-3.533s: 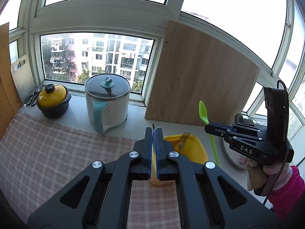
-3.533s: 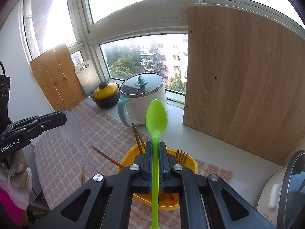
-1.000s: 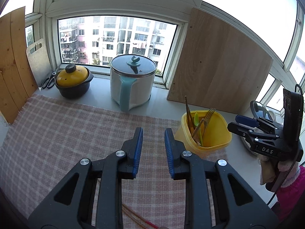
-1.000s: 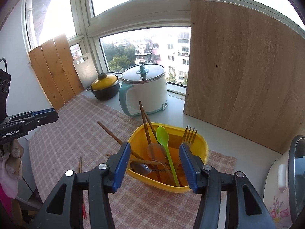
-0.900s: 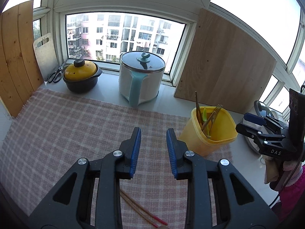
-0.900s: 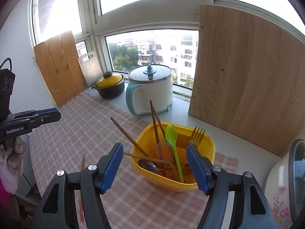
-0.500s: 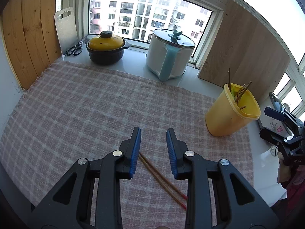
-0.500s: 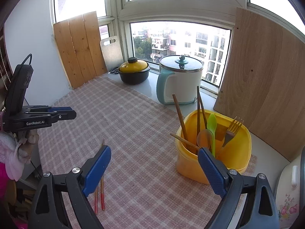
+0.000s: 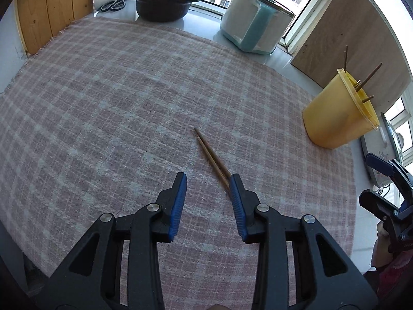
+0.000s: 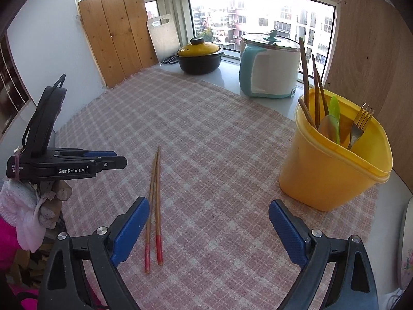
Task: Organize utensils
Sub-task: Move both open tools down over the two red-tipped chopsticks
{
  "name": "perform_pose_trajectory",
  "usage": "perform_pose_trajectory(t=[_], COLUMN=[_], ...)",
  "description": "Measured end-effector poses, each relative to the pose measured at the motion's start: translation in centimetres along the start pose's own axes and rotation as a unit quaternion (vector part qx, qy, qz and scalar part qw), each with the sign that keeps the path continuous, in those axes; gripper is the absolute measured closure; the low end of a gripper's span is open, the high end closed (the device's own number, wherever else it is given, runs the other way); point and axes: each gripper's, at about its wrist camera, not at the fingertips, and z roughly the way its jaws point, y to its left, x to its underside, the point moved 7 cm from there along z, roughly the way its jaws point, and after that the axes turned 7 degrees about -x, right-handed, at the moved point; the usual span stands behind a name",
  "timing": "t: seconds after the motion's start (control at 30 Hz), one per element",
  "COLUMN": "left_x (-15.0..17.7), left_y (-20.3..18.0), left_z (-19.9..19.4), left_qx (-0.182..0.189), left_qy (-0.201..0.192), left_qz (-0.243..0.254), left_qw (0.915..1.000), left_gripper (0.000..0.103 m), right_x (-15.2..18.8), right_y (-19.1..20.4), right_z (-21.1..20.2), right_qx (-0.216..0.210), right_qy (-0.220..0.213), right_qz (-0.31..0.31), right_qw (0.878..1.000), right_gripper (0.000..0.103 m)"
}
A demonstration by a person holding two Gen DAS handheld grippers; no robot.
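Over checked cloth [image 9: 129, 82], left gripper [image 9: 207, 180] tilts down, opening.

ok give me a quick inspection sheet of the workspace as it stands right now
surface: pink checked cloth covering the counter, flat.
job's things: pair of red-tipped chopsticks lying loose on the cloth; yellow bin upright at the right, holding chopsticks, a green spoon, a gold fork and another spoon.
clutter: yellow-lidded black pot, white and teal cooker, scissors by the window.
grippers: left gripper empty, jaws opening above the chopsticks; right gripper wide open, empty.
cables: black cable looped on the left gripper's body.
surroundings: wooden boards leaning at the window; white appliance at far right.
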Motion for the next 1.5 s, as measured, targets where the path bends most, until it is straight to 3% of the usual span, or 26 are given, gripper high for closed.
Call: perform_pose_trajectory(t=[0.27,0.8,1.23,1.5], left_x=[0.8,1.2,1.1,1.2], left_y=[-1.8,-3.0,-3.5,-3.5], left_z=[2.4,5.2,5.9,5.8], left_qx=[-0.014,-0.067,-0.084,-0.080], left_qy=[0.023,0.032,0.022,0.014], left_qz=[0.028,0.061,0.073,0.083], left_qw=[0.9993,0.9954,0.9936,0.9932], left_gripper=[0.069,0.069,0.069,0.072], right_x=[2.0,3.8,4.2,3.5], right_y=[-0.3,-1.9,-2.3,-1.6], right_z=[0.3,-0.2,-0.3,0.8], right_qx=[-0.006,-0.002,-0.008,-0.021], right_qy=[0.010,0.017,0.020,0.030], right_qz=[0.029,0.060,0.075,0.063], right_qw=[1.000,0.998,0.997,0.997], right_gripper=[0.008,0.008,0.008,0.016])
